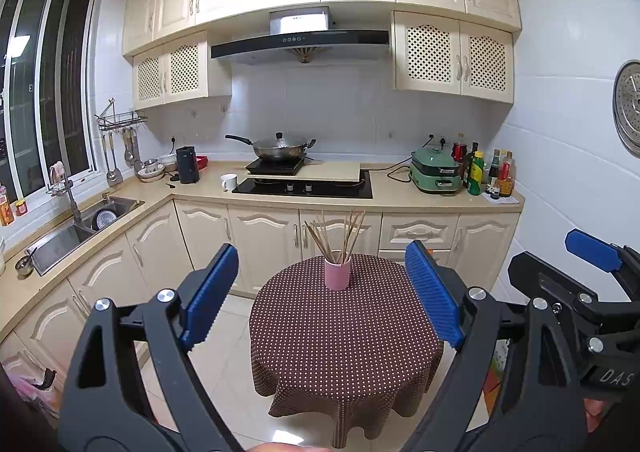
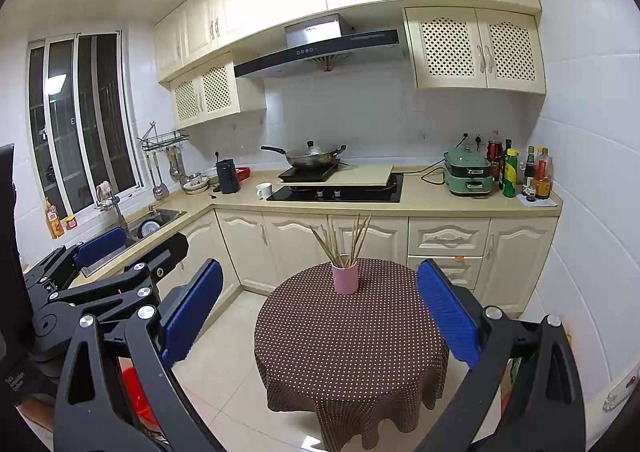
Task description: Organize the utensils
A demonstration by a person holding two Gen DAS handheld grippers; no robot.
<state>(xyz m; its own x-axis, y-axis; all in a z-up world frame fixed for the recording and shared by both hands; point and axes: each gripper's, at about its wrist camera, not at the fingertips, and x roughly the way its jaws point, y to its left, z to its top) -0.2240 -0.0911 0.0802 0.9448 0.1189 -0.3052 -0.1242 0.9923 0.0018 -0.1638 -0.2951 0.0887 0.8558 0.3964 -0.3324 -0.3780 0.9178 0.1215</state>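
A pink cup (image 1: 337, 273) stands at the far side of a round table with a brown dotted cloth (image 1: 344, 332). Several wooden chopsticks (image 1: 340, 232) stand fanned out in the cup. My left gripper (image 1: 322, 296) is open and empty, held back from the table, well short of the cup. In the right wrist view the same cup (image 2: 345, 279) with chopsticks (image 2: 344, 238) stands on the table (image 2: 352, 348). My right gripper (image 2: 320, 312) is open and empty, also back from the table. Each gripper shows at the edge of the other's view.
Cream cabinets and a counter run behind the table, with a stove (image 1: 308, 185), a wok (image 1: 280, 147), a white mug (image 1: 229, 182), a green cooker (image 1: 434, 170) and bottles (image 1: 490, 173). A sink (image 1: 80, 228) is at left. A red bucket (image 2: 136, 396) sits on the floor.
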